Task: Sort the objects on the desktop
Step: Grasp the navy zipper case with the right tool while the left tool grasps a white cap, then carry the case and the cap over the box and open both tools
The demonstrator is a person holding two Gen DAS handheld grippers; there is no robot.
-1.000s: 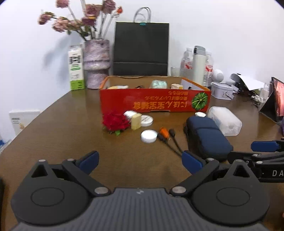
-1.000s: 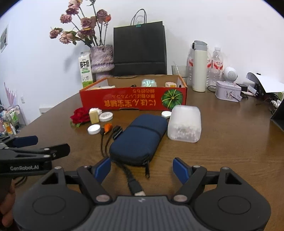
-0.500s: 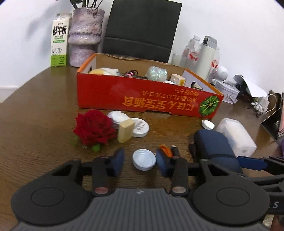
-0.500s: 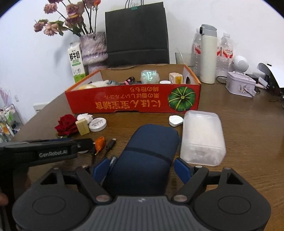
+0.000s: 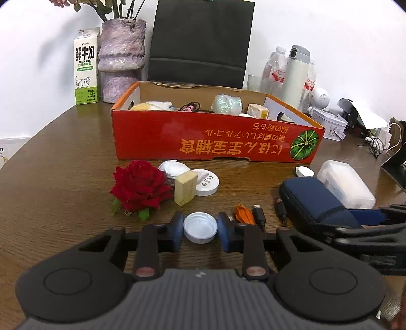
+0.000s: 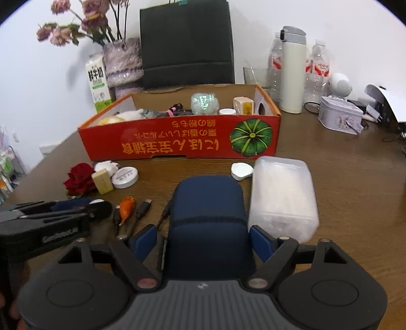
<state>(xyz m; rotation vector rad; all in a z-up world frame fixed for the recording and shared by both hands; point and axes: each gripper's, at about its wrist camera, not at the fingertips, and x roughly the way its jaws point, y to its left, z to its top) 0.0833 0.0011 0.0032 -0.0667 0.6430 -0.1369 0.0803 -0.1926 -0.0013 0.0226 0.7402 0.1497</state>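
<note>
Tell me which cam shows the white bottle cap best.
Left wrist. The white bottle cap lies in plain sight on the table, between the closing pads of the left tool. The right wrist view shows only a sliver of it behind that tool.

My own body covers the near end of the navy pouch (image 6: 208,215) in the right wrist view, so I cannot tell whether my right pads (image 6: 143,240) press its sides. My left fingers (image 5: 177,229) hide the edges of the white cap (image 5: 200,227); contact there is unclear. The red box (image 5: 203,142) wall screens the lower parts of what lies inside. The flowers (image 5: 101,6) are cut by the top edge. The clear plastic box (image 6: 281,198) looks smeared. Cables trail under my frame.
</note>
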